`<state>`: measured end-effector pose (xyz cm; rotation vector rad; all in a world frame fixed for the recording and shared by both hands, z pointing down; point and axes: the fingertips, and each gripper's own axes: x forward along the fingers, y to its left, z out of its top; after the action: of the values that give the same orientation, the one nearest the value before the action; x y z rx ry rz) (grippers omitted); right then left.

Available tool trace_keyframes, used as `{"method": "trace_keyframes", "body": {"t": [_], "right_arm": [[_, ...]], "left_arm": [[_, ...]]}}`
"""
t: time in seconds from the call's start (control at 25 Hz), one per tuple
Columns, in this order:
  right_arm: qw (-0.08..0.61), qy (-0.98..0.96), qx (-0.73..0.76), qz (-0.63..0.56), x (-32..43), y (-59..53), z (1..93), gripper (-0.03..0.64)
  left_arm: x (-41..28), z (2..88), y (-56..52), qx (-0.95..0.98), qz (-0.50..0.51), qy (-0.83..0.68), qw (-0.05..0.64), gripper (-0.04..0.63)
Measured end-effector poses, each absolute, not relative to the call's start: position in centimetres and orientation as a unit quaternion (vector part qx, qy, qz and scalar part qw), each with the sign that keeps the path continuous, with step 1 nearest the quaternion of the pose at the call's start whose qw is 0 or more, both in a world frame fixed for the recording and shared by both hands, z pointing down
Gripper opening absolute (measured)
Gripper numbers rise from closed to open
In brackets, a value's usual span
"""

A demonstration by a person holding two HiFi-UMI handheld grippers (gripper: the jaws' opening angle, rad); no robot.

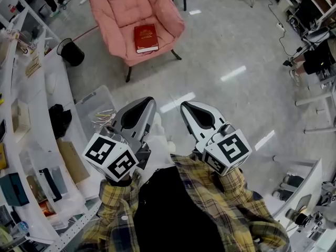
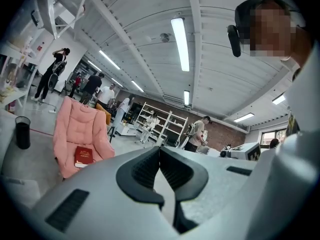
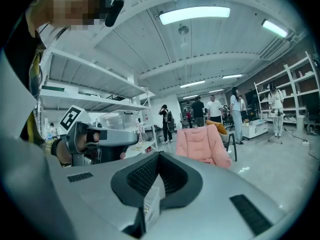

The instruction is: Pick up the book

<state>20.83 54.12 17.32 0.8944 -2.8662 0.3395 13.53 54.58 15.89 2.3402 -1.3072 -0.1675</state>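
A red book lies flat on the seat of a pink padded chair, far ahead across the floor. In the left gripper view the book shows on that chair, off to the left of the jaws. The right gripper view catches the chair from the side, and the book is hidden there. My left gripper and right gripper are held side by side near my body, well short of the chair. Both are shut with nothing between the jaws, the tips meeting in the left and right views.
A black bin stands left of the chair. White shelving full of items runs along my left, with a clear plastic box on the floor beside it. Desks line the right. Several people stand farther back.
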Motion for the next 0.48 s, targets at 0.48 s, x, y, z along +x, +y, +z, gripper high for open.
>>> {"method": "trace_keyframes", "body": {"t": [0.48], "right_arm": [[0.081, -0.942, 0.3, 0.125, 15.9, 43.8, 18.8, 0.017]], "left_arm": [[9.0, 16.9, 43.4, 0.852, -0.052, -0.464, 0.236, 0.006]]}}
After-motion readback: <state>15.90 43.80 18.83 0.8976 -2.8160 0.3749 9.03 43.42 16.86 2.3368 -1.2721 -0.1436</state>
